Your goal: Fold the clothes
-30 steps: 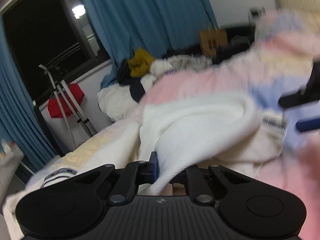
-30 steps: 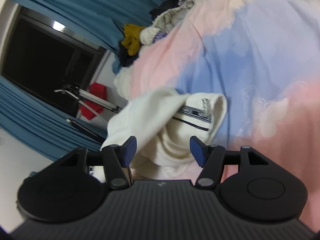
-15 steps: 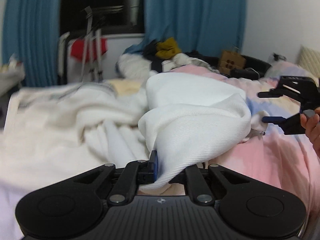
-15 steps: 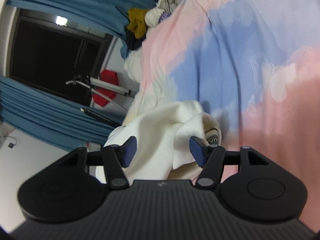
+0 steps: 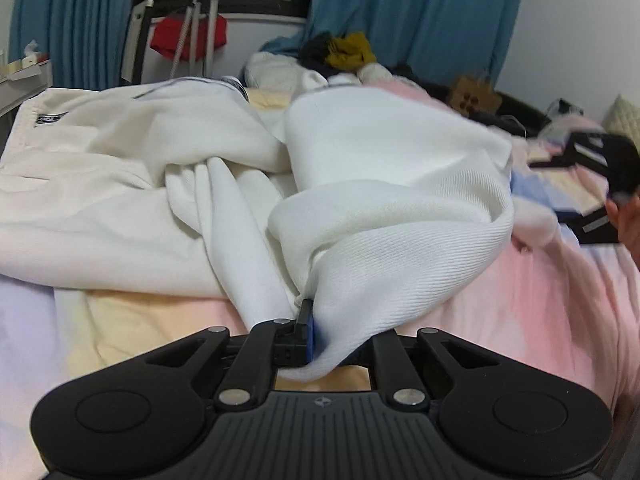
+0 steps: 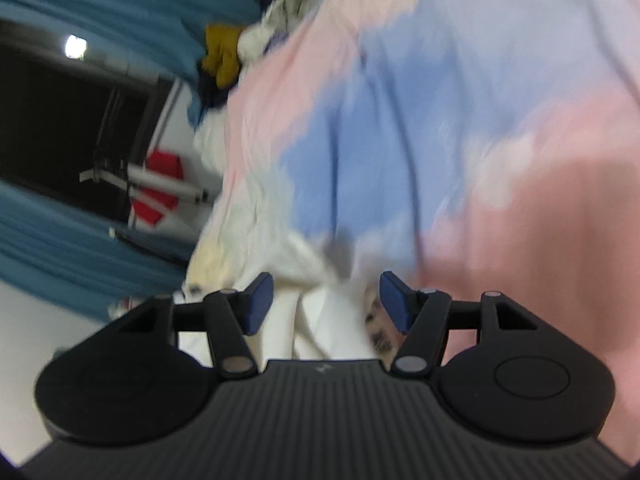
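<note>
Left tongs [image 5: 316, 334], at the lower centre of the left wrist view, are clamped on a fold of the white garment [image 5: 384, 208]. The rest of the garment lies crumpled across the centre and left of that frame on the bed [image 5: 532, 300], whose cover is pink, blue and pale yellow. Right tongs [image 6: 326, 300], at the lower centre of the right wrist view, stand open with blue pads [image 6: 258, 302] apart; white cloth lies between them, untouched by either pad. Blue curtains [image 5: 420, 12] and a clothes pile [image 5: 344, 50] occupy the upper part of the left wrist frame.
</note>
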`<action>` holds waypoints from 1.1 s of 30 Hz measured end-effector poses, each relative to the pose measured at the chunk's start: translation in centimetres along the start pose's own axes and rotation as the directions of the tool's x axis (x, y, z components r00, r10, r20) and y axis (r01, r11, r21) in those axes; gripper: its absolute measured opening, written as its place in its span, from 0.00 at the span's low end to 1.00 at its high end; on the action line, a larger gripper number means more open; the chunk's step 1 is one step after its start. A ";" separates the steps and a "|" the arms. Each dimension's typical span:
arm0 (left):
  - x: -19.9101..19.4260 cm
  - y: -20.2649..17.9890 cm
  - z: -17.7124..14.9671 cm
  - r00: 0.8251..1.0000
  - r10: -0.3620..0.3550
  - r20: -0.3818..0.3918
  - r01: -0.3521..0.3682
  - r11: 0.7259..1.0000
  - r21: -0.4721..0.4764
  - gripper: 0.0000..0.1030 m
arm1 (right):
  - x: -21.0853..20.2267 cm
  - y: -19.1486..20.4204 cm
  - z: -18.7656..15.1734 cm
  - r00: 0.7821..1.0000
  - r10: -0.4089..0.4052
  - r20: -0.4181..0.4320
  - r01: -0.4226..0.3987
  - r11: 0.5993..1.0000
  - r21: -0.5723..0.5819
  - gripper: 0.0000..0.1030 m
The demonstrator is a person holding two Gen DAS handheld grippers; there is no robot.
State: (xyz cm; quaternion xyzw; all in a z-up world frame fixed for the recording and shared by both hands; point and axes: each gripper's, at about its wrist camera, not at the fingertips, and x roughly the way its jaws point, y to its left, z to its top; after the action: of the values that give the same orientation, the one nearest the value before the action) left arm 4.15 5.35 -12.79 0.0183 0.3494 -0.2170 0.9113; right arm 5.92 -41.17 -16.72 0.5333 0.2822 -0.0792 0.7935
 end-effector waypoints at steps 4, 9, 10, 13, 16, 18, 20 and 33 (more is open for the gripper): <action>0.2 0.2 0.1 1.000 -0.001 -0.004 0.001 1.000 0.009 0.09 | 0.0 1.9 -0.5 0.999 0.031 0.034 -0.028 0.995 -0.096 0.61; 0.1 -0.2 0.0 1.000 0.005 0.015 -0.005 0.999 0.031 0.09 | 1.2 3.6 -0.9 0.997 0.072 -0.007 -0.072 0.985 -0.156 0.61; 0.2 -0.6 0.1 1.000 0.007 0.019 -0.008 0.999 0.042 0.10 | 1.7 3.9 -1.0 0.998 0.061 -0.018 -0.063 0.984 -0.168 0.61; 0.3 -1.4 0.2 0.999 0.011 0.035 -0.013 0.997 0.071 0.10 | 3.0 5.2 -1.1 1.000 -0.001 0.006 0.002 0.974 -0.225 0.61; -0.1 -1.5 0.1 0.999 0.007 0.050 -0.010 0.998 0.065 0.10 | 2.1 6.3 -1.9 0.991 -0.064 0.114 0.096 0.949 -0.301 0.60; -0.3 -1.1 -0.1 0.998 0.001 0.055 -0.003 0.999 0.043 0.10 | 0.7 6.7 -2.5 0.987 -0.048 0.153 0.094 0.946 -0.310 0.60; -0.3 -0.9 -0.1 0.998 -0.004 0.060 0.002 1.000 0.024 0.10 | -0.7 7.2 -3.0 0.979 -0.030 0.200 0.096 0.938 -0.333 0.60; -0.3 -1.1 -0.3 0.996 -0.016 0.087 0.014 1.000 0.026 0.12 | 5.5 6.6 -3.3 0.997 0.019 -0.078 -0.041 0.954 -0.295 0.58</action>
State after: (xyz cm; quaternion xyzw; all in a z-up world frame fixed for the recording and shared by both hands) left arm 3.30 4.54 -12.68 0.0175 0.3066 -0.2287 0.9238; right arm 12.15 -34.52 -15.22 0.4150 0.3120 -0.0040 0.8546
